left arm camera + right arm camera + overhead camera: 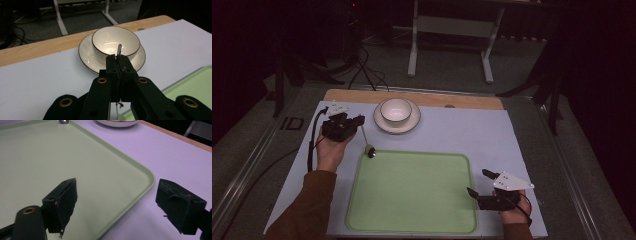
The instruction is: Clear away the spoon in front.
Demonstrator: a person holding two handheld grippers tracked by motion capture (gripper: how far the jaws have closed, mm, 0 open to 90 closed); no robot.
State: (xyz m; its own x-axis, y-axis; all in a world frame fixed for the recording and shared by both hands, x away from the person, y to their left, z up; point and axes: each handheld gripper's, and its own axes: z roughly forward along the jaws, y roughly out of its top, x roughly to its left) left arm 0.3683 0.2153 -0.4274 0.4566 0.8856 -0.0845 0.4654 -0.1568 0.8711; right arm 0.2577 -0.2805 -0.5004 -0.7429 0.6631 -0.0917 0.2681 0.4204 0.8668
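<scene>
One green tray [412,192] lies on the table [472,130], bowl [395,110] on its saucer [379,122] beyond. Left tool [357,121] is clamped on a spoon [366,140] whose bowl end dips to the tray's corner; right tool [476,184] gapes empty. Carrying is likely underway; next, lower it precisely.

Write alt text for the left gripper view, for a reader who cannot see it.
The left tool is shut on a thin metal utensil handle, whose tip rises in front of a white bowl standing on a white saucer. Both sit on a pale table mat; the corner of a green tray shows at lower right.
</scene>
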